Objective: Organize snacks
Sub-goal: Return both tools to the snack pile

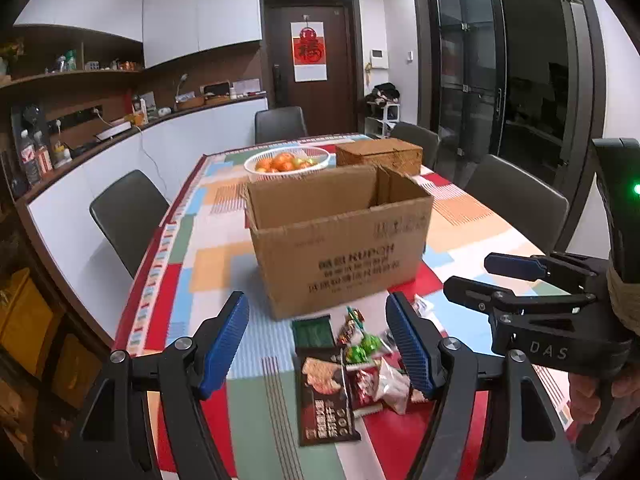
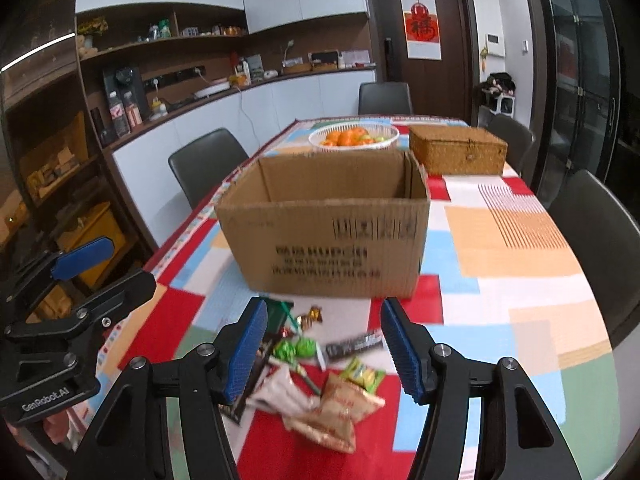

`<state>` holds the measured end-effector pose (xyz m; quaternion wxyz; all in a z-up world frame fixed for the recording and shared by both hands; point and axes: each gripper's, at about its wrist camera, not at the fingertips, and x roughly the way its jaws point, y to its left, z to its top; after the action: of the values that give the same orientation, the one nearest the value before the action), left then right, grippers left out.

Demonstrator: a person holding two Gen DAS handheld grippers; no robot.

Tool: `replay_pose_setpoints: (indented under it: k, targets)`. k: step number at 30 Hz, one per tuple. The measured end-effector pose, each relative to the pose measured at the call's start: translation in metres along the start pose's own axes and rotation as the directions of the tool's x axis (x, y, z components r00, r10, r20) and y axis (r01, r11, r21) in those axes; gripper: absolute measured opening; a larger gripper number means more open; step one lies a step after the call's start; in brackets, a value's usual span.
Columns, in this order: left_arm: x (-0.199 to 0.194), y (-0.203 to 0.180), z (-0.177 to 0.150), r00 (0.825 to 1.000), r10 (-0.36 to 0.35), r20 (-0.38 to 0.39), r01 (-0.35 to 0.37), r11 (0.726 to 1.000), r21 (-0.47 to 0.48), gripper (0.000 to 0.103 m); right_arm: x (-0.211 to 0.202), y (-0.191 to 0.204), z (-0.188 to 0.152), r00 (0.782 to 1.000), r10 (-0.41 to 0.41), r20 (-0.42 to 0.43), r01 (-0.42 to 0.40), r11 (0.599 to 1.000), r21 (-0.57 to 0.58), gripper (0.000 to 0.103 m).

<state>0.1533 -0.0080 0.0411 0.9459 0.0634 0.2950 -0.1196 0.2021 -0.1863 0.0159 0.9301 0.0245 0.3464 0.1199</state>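
So far nothing looks sorted: the snack packets (image 2: 320,376) lie loose in a small heap on the table (image 2: 520,248), low in the middle of both views, just in front of the open cardboard box (image 2: 324,240) that fills the centre. As far as its interior shows, the box looks empty, though its floor is hidden behind the near wall. In the left wrist view a dark flat packet (image 1: 326,396) lies at lower centre, with green-wrapped sweets (image 1: 362,350) and a red-and-white bag beside it; in the right wrist view a tan crinkled bag (image 2: 340,412) and a yellow-green sachet (image 2: 364,374) sit at lower centre.

The left hand-held gripper (image 1: 318,348) hangs over the heap with jaws apart and nothing between the pads. The right hand-held gripper (image 2: 324,350) is likewise parted and empty above the packets.

A white basket of oranges (image 2: 354,136) and a wicker case (image 2: 458,154) stand beyond the box in the upper middle. My reading: the whole job remains, every packet waiting to go in.
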Motion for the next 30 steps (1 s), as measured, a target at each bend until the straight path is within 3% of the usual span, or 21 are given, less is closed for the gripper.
replay_pose_setpoints:
  k: [19,30]
  targets:
    - [0.032,-0.020,-0.065,0.990,-0.102,-0.101,0.109,0.992,0.065,0.070,0.033,-0.010,-0.063,0.986,-0.023,-0.168,0.030,0.999,0.041,0.060]
    - [0.065,-0.022,-0.080,0.969,-0.172,-0.179,0.183,0.982,0.050,0.064,0.066,-0.023,-0.081,0.966,-0.007,-0.259,0.031,0.996,0.089,0.060]
